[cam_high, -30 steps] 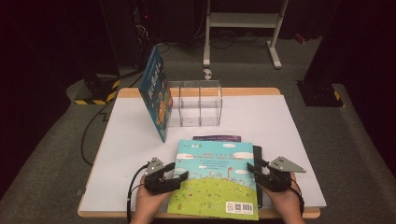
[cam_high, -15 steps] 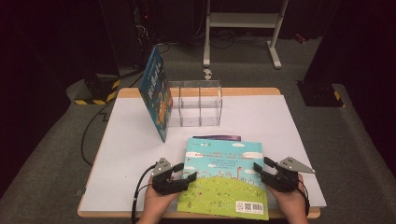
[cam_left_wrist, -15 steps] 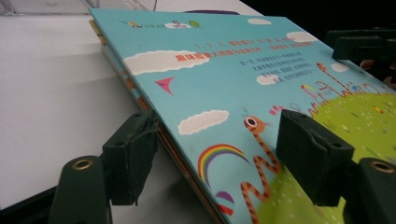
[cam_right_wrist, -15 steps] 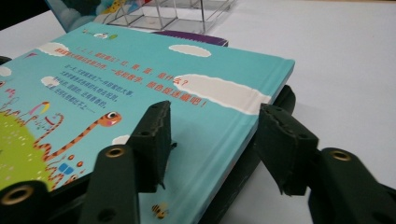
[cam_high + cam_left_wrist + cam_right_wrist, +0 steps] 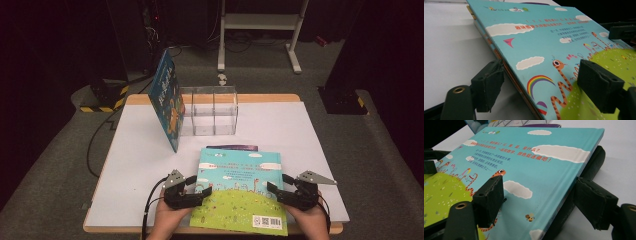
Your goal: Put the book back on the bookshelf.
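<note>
A picture book (image 5: 240, 190) with a sky-blue and green cover lies on top of a small stack at the table's front, its near corner past the front edge. My left gripper (image 5: 200, 187) sits at the book's left edge. In the left gripper view, my left gripper (image 5: 541, 80) has just been opening: one pad hangs over the cover (image 5: 544, 45), the other stands beside the edge. My right gripper (image 5: 275, 187) sits at the right edge. My right gripper (image 5: 539, 197) has also just been opening; its pads straddle the book's edge (image 5: 529, 157) without pressing.
A blue book (image 5: 167, 102) leans upright against a clear divided box (image 5: 210, 110) at the back of the white table (image 5: 300, 130). A dark purple book (image 5: 232, 147) peeks out under the stack. A metal stand's base (image 5: 260, 25) stands on the floor beyond.
Both pairs of jaws have spread wider around the book's edges, the right pair the most. The book has shifted slightly to the right. The hands have barely moved.
</note>
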`<state>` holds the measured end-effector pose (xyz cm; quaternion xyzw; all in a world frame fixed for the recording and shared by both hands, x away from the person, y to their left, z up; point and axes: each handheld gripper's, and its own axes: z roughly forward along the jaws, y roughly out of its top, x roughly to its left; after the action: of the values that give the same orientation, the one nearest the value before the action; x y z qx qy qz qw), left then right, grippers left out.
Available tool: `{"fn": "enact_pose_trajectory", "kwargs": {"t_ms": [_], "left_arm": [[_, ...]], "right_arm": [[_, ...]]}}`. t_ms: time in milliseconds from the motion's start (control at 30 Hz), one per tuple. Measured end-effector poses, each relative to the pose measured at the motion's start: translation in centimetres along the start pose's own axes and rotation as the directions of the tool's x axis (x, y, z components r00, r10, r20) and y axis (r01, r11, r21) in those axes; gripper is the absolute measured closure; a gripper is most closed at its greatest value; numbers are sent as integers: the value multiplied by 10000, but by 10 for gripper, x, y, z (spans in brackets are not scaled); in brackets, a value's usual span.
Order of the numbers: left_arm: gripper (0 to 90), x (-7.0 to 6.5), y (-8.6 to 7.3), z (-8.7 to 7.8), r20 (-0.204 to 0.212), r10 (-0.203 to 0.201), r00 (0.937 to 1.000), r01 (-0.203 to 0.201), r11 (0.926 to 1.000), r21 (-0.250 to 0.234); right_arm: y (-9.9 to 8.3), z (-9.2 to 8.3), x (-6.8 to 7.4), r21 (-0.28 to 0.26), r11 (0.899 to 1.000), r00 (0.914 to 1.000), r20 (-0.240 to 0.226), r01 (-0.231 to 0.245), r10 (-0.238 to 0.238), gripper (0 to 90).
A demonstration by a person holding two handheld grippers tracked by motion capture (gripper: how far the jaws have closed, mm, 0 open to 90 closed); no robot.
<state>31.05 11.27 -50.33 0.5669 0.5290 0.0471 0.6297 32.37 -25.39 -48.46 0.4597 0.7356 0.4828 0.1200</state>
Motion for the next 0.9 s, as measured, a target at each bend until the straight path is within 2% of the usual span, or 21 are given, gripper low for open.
{"fn": "enact_pose_trajectory", "kwargs": {"t_ms": [67,167,233,433,633,900], "left_arm": [[201,0,0,1,5,-150,9999,150,9999,-21],[183,1,-1,2,35,-61,10000,61,10000,33],[164,0,-1,4,29,-248,9997,248,9997,21],[148,-1,0,5,-69,-270,9996,271,9995,147],[178,-1,2,5,-239,-438,9988,443,9989,183],[187,-3,4,10,-374,-346,9987,357,9989,292]], "right_arm": [[0,0,0,38,10000,10000,-22,32,-32,224],[0,0,0,50,10000,10000,-30,42,-42,216],[0,1,0,121,9999,9999,-105,-24,26,191],[1,4,-3,358,9987,9984,-414,-373,388,179],[3,2,0,546,9979,9988,-316,-359,377,204],[6,2,1,590,9976,9993,-80,-359,364,213]]}}
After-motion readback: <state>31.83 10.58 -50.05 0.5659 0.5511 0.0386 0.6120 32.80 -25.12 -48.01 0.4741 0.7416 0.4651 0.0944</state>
